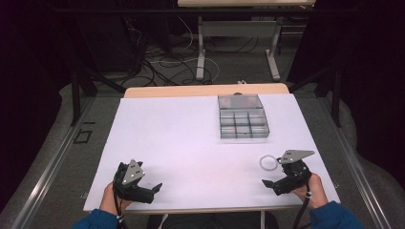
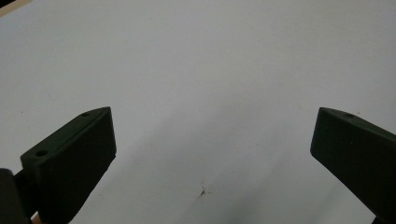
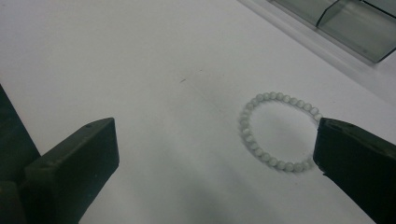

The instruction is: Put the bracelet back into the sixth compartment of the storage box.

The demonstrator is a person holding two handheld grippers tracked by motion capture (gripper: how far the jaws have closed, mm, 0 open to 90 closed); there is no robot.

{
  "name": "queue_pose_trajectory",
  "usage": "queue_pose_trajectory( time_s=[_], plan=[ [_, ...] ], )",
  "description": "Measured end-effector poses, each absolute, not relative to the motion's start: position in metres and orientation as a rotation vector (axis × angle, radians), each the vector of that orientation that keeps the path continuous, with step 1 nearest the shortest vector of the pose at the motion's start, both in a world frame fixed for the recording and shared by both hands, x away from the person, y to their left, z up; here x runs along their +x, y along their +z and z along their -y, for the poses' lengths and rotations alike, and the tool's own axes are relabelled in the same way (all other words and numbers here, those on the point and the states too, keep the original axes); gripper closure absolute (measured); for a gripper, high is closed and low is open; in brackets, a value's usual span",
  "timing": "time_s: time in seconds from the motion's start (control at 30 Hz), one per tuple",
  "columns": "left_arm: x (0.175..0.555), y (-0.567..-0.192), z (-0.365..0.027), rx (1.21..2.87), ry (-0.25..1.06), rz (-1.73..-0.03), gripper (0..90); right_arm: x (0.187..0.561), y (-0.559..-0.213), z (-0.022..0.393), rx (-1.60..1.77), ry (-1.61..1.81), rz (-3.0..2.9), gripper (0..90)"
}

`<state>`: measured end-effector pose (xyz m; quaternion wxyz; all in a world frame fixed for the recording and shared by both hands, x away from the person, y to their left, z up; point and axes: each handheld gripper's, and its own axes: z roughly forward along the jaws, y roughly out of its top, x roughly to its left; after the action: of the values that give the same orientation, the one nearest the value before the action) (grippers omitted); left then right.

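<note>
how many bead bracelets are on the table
1. The bead bracelet lies flat on the white table, just ahead of the open right gripper and nearer the person than the clear compartment box, whose lidded back section could hide more.

Left gripper (image 1: 155, 187) and right gripper (image 1: 266, 183) rest low, jaws spread wide, pointing inward.

We are working at a table (image 1: 157, 90) whose wooden top is showing along the far edge; a white sheet (image 1: 181, 143) is covering the rest. A clear compartment box (image 1: 242, 117) is sitting on the sheet toward the far right, and a pale bead bracelet (image 3: 275, 131) is lying flat nearer us, well apart from the box.
</note>
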<state>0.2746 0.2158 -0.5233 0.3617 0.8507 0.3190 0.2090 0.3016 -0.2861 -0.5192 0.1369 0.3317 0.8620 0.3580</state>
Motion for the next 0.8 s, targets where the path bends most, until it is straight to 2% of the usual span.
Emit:
queue_pose_trajectory(
  time_s=[0.53,0.8],
  plan=[
    [0.275,-0.524,-0.215,2.200,0.527,-0.819,0.0,0.318,-0.524,0.280,0.997,0.980,-2.533,0.1],
    [0.275,-0.524,-0.214,2.198,0.525,-0.814,0.0,0.324,-0.526,0.281,0.992,0.951,-2.561,6.7]
  ],
)
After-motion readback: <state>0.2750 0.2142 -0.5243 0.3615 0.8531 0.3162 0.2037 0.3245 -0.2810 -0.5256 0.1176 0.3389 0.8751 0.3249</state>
